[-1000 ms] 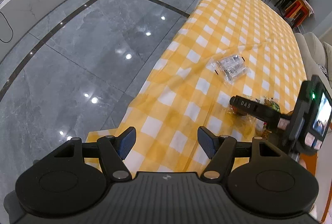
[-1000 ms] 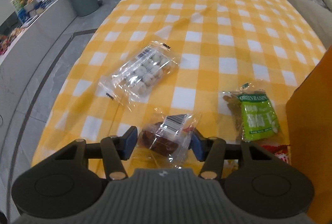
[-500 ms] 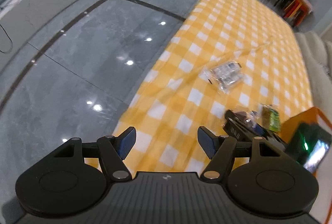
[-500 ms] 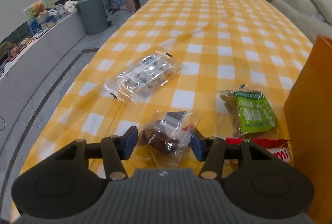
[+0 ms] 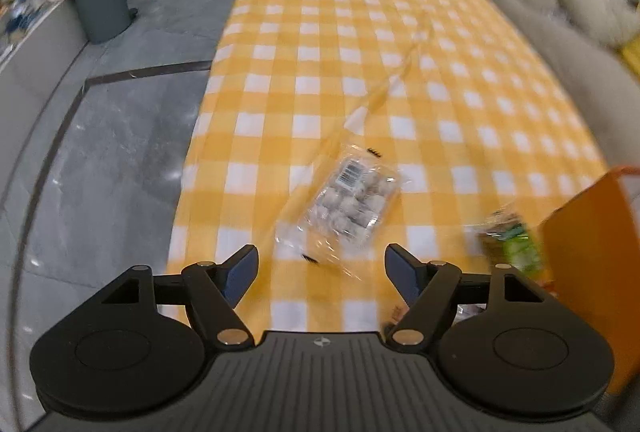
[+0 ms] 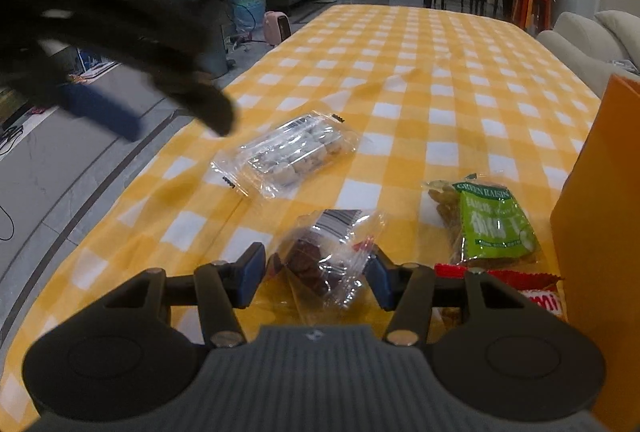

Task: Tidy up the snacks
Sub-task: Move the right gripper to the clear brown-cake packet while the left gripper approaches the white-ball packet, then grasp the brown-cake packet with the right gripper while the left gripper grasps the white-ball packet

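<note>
Now, against the frame one second back: the left tool (image 5: 321, 274) has swung from over the floor beside the desk edge to face down the length of the desk (image 5: 360, 44). Its jaws are opening, nothing between them. The clear pack of pale round pieces (image 5: 352, 206) lies just ahead of its pads, not touched. Left view is motion-blurred.

In the right wrist view the left tool (image 6: 120, 112) has newly entered, upper left, as a dark blurred shape with one blue pad, above the near-left edge of the desk.

Right tool (image 6: 316, 276): little change. Both blue pads sit against the crinkled wrapper of the clear bag of dark brown pieces (image 6: 324, 260), one on each side; grasping it. Bag is at the near end of the desk, barcode label facing up at its far end.

Other snacks:
- clear pack of pale pieces (image 6: 286, 156): flat on the yellow-and-white checked cloth, left of centre, barcode up, lying diagonally.
- green raisin bag (image 6: 490, 224): flat, right of the held bag, just beside the orange box (image 6: 596, 212).
- red packet (image 6: 536, 292): partly hidden behind the right tool's arm, against the orange box.
</note>
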Demonstrator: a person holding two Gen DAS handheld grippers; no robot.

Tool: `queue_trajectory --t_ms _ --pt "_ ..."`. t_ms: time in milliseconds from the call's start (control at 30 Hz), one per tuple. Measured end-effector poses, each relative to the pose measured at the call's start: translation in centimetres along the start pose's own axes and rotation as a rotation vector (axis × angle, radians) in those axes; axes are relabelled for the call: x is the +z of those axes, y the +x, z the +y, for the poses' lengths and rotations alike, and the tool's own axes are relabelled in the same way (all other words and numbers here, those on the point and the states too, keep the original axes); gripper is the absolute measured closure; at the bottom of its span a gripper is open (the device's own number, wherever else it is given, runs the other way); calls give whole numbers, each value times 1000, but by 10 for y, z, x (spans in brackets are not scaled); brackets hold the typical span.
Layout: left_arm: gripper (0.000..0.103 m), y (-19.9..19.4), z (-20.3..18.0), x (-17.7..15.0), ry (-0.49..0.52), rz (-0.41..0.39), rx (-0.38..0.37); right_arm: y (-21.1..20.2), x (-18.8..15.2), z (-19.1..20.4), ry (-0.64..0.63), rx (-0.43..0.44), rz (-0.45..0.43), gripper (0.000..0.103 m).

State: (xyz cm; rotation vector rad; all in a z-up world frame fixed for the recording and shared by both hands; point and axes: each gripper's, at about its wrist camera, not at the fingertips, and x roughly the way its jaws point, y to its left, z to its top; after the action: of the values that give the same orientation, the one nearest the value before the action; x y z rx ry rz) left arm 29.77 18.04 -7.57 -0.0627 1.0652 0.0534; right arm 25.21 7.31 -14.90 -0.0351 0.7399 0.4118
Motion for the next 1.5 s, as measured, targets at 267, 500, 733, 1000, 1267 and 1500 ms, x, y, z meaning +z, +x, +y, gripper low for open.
queue_trajectory --t_ms 267,500,733,1000,1267,1500 --pt "12 56 -6 25 83 112 28 0 -8 16 -104 -34 -19 43" --pt "11 71 -6 41 67 160 -83 2 -2 17 -91 -37 2 42" --pt "7 85 -29 38 171 147 -25 1 -5 17 -95 -32 -11 41" --pt "38 76 -27 36 149 108 -22 -2 -10 16 -87 -34 -20 42" --pt "39 55 -31 30 99 99 -3 -5 -2 11 -76 -19 21 53" --pt "40 33 -1 13 -64 108 -47 -24 6 6 -1 27 32 58"
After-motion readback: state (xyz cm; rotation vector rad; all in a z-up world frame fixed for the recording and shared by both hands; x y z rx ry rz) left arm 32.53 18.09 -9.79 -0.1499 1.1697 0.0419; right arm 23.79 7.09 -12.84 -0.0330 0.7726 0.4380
